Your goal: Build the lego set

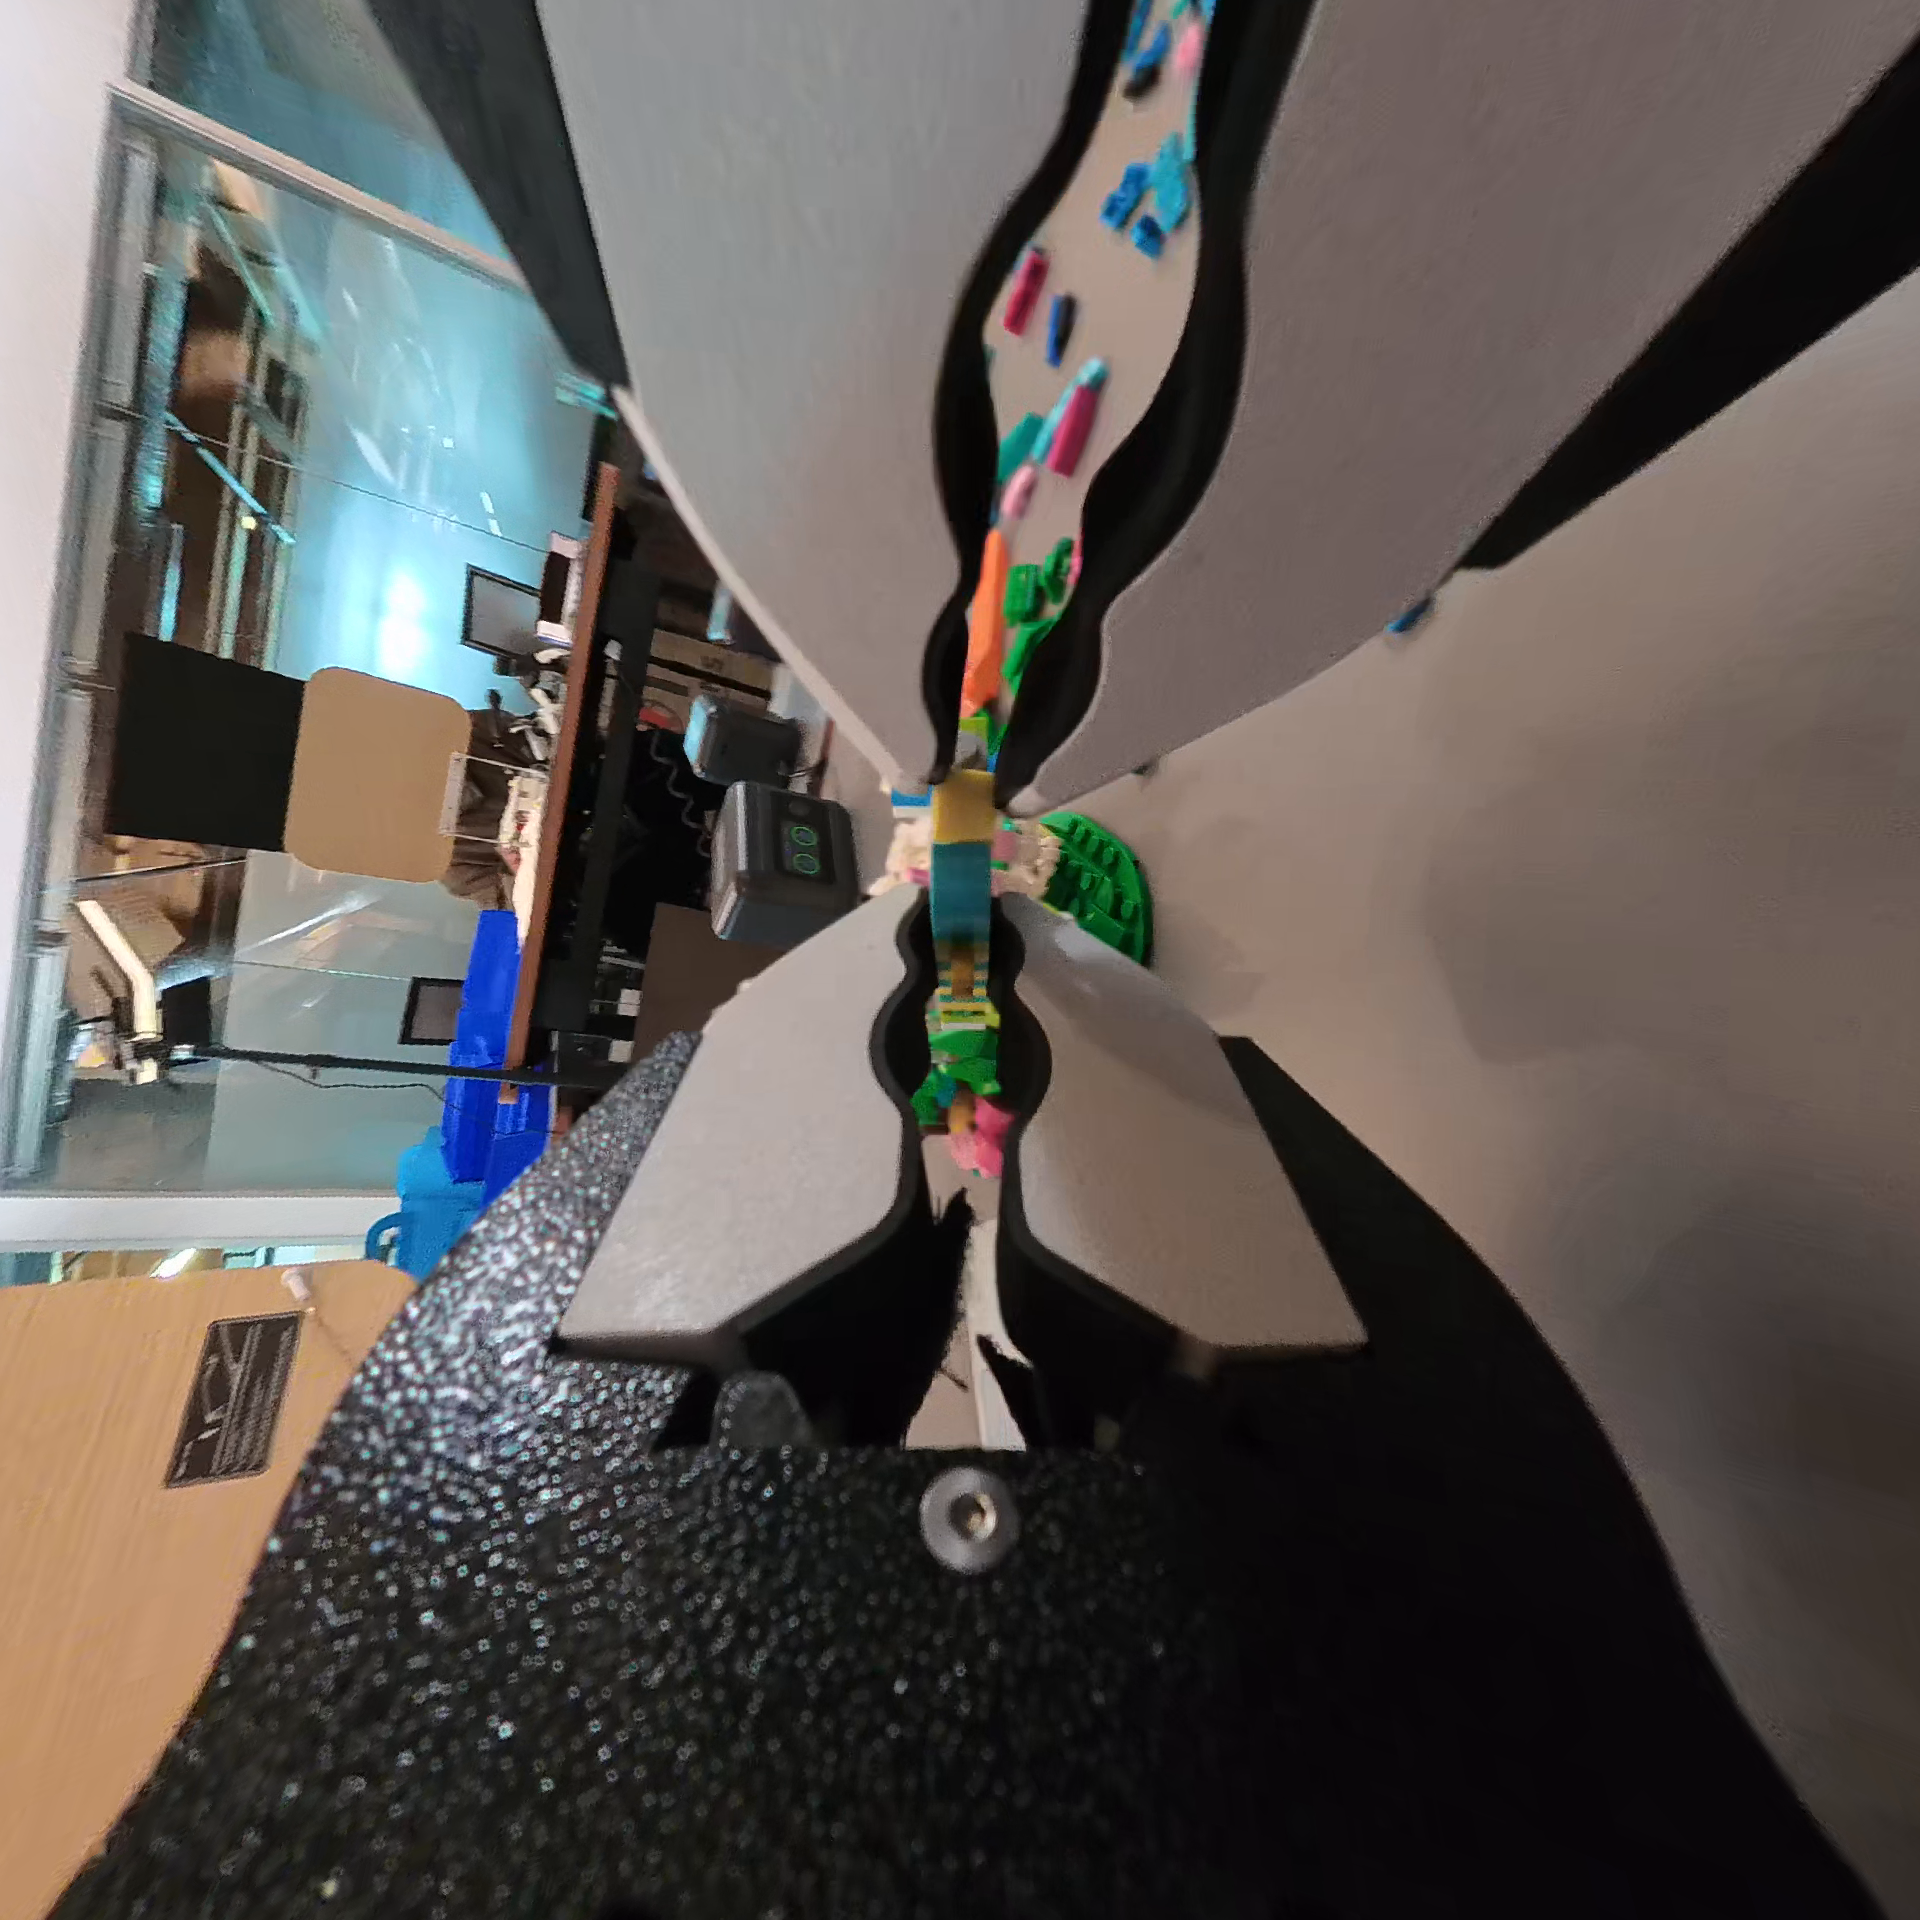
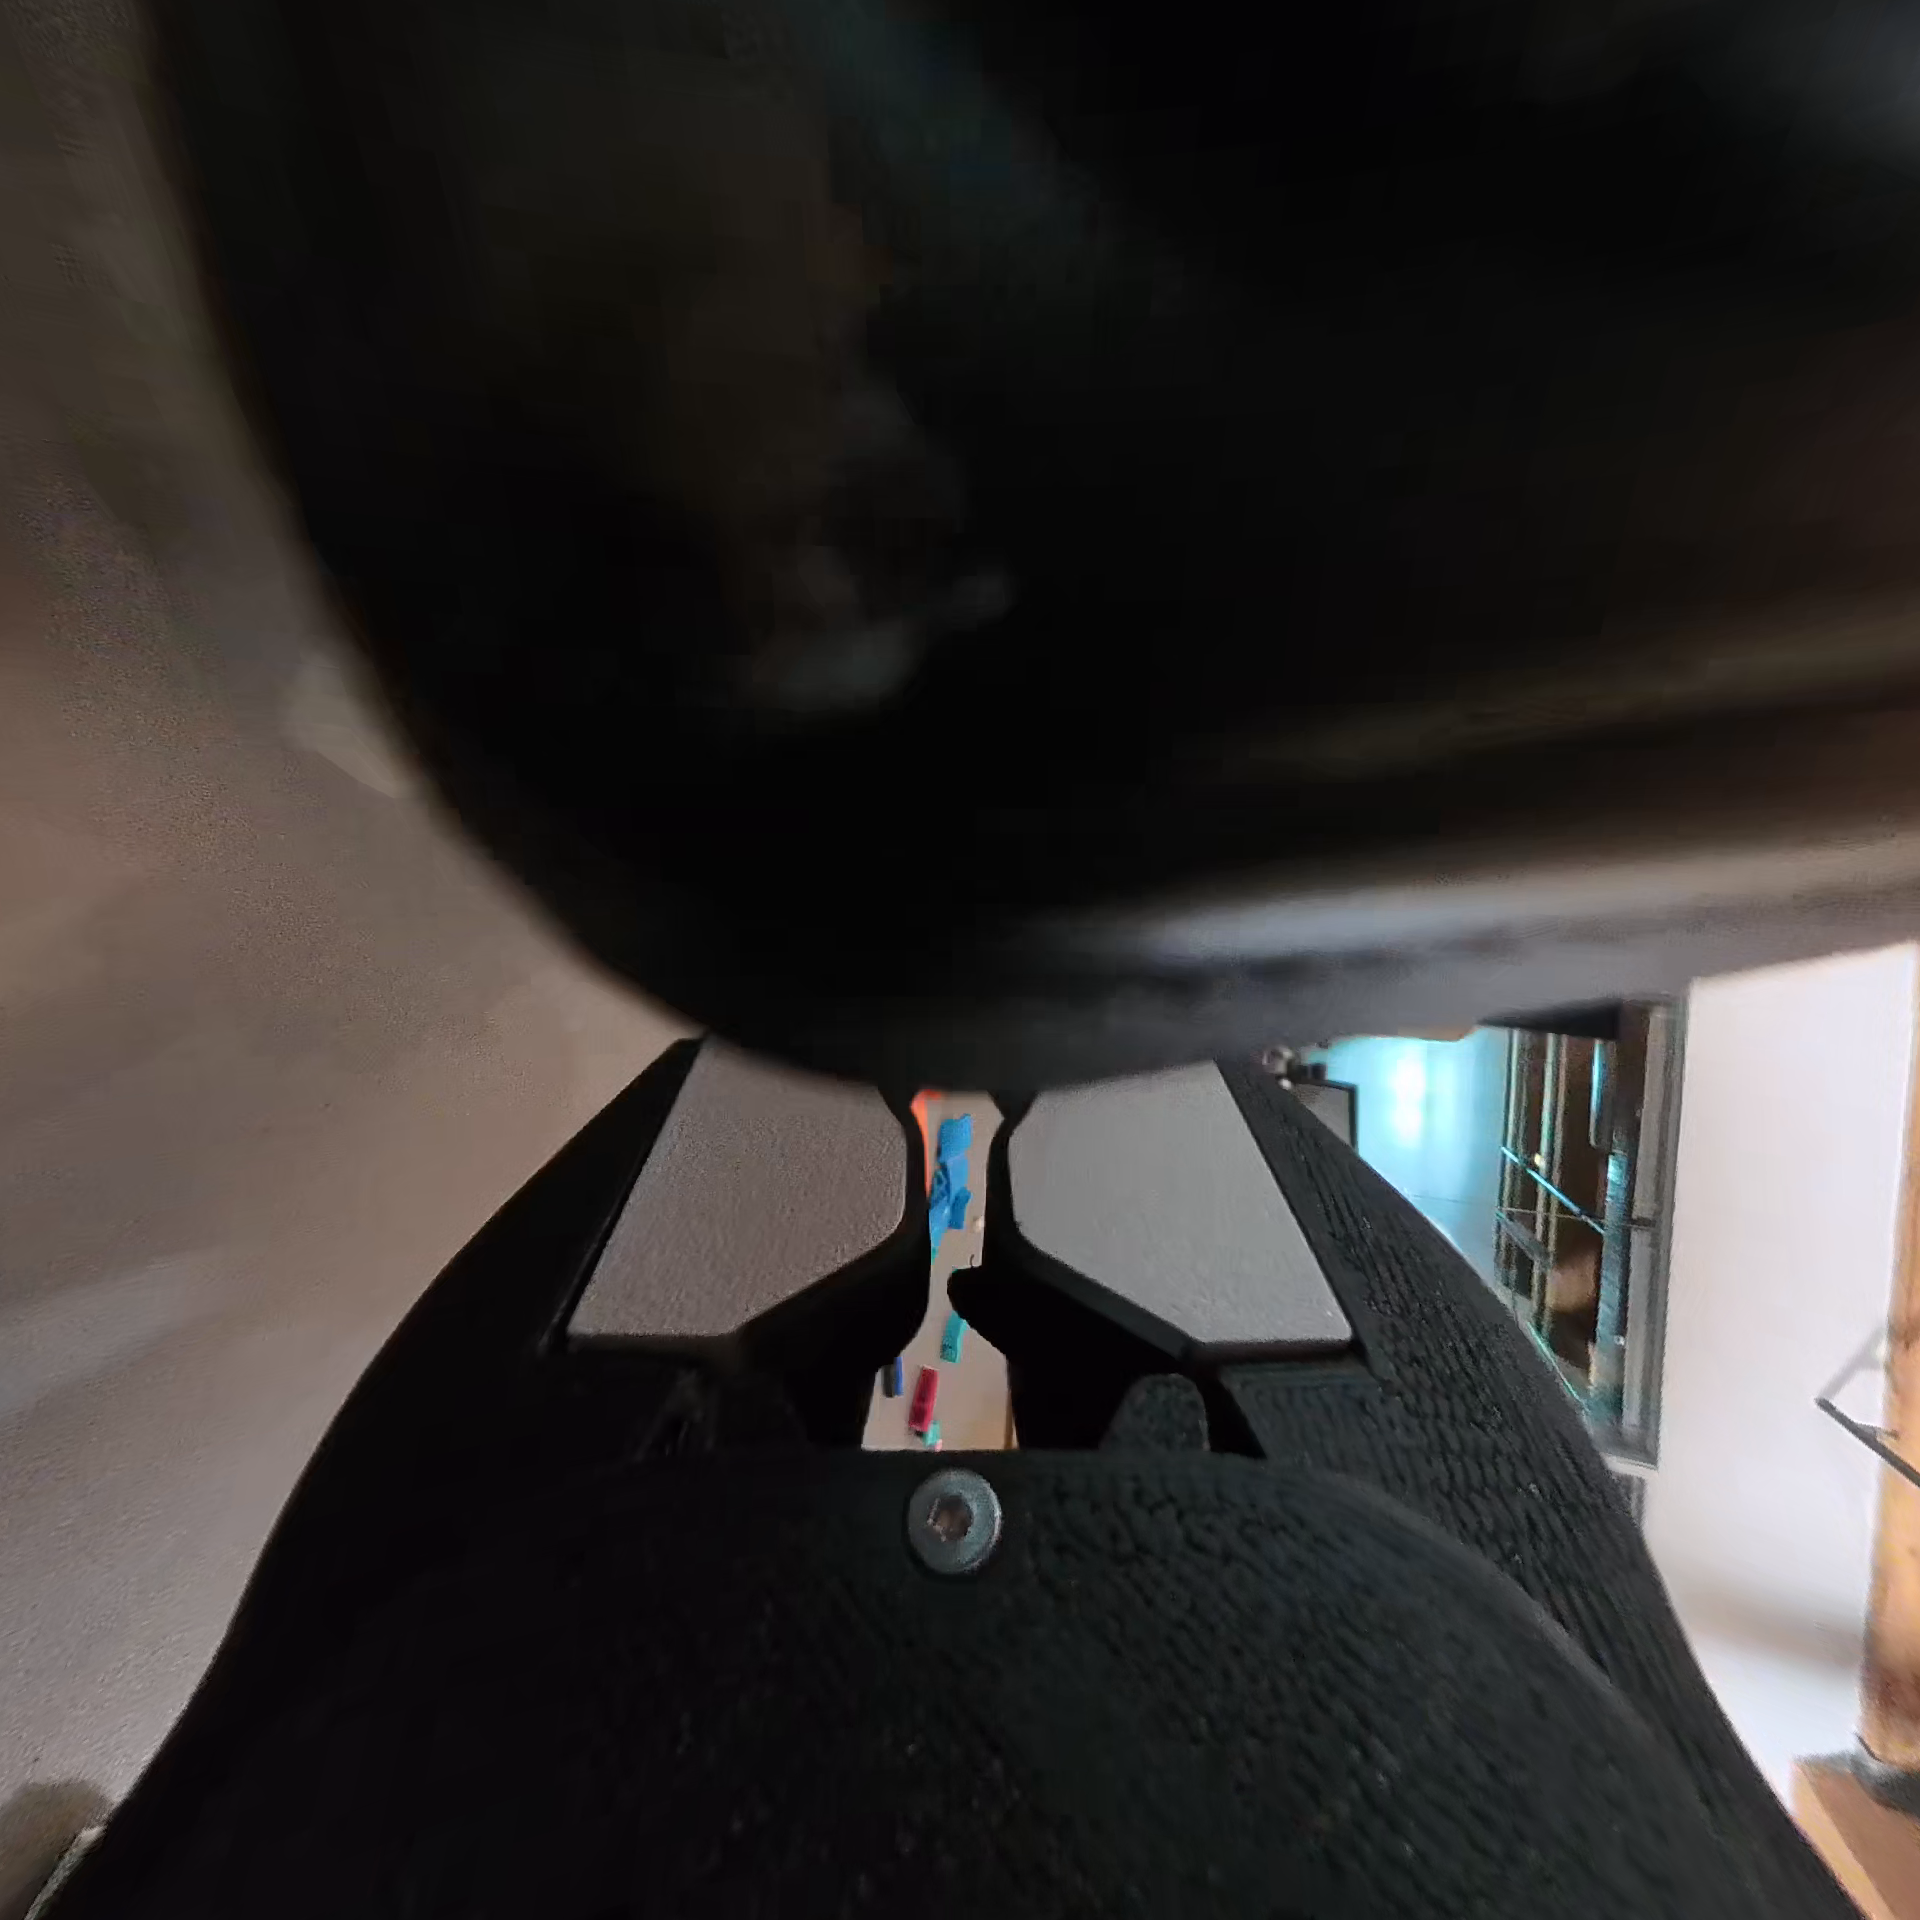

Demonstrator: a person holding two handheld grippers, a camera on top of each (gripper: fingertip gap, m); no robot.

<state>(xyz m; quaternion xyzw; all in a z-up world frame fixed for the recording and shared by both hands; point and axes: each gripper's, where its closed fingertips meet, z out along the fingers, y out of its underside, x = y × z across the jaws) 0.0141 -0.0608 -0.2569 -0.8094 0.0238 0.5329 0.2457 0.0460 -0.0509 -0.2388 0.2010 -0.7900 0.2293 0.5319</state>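
**Yellow and teal stack pinched from both ends**

Yellow over teal: that is the small lego assembly we see in the left wrist view, a narrow stack of bricks held up above the pale table. Our left gripper closes narrowly on its lower, teal part, with striped and green pieces showing farther down between the grey fingers. From the opposite side the right gripper reaches in and its two tips press against the yellow top brick.

Behind the stack a green round plate lies on the table, with white and pink pieces just beside it. Farther off, loose bricks in blue, teal, pink, orange and green are scattered over the tabletop.

The right wrist view is mostly blocked by a dark, blurred body (the other gripper, as far as we can tell), which hides the fingertips; in the narrow slot between the grey fingers only some blue bricks show.
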